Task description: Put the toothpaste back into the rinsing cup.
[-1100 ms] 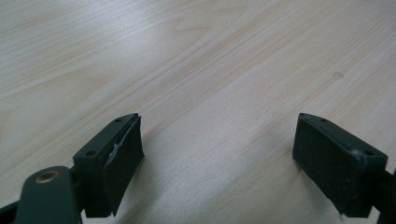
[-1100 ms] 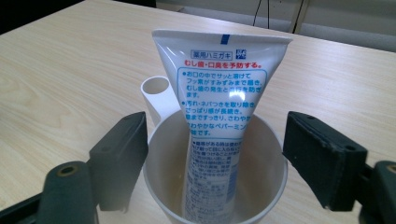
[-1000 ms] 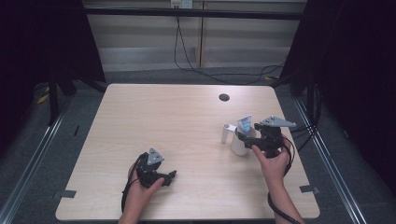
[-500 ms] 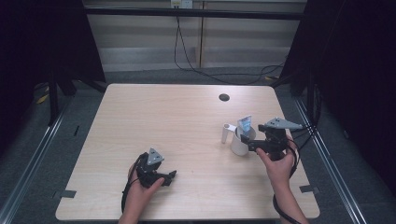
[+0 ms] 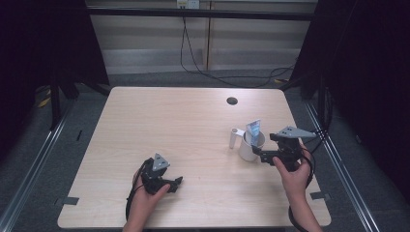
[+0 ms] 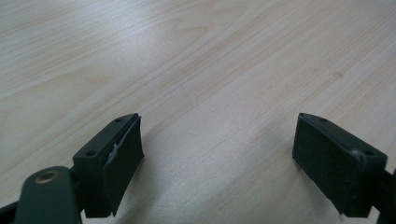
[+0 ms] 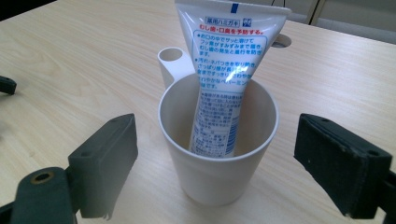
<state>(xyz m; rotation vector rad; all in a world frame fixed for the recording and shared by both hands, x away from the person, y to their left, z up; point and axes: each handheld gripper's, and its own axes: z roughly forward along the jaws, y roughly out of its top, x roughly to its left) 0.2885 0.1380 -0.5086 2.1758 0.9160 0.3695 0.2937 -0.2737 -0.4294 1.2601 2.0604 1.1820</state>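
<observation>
Cup [image 7: 218, 154] stands upright on the table [image 5: 193, 125], right half, nearer the person's edge than the far one. White, with a handle [image 7: 173, 63] on the side away from the right gripper. Tube [image 7: 224, 70] stands in the cup, leaning on the far rim, crimped end up and well above the rim; white with blue print.

Right gripper [image 5: 258, 155] sits level, just beside the cup on its right in the high view. Its jaws have just been opening; now they stand wide, one either side of the cup, pads clear of the wall. Nothing gripped. Cup stands on its own.

Left gripper [image 5: 175, 182] is well apart, near the table's front edge left of centre, low over bare wood. Jaws wide apart, nothing between them.

Small dark hole [image 5: 232, 100] in the tabletop beyond the cup, toward the far edge.
</observation>
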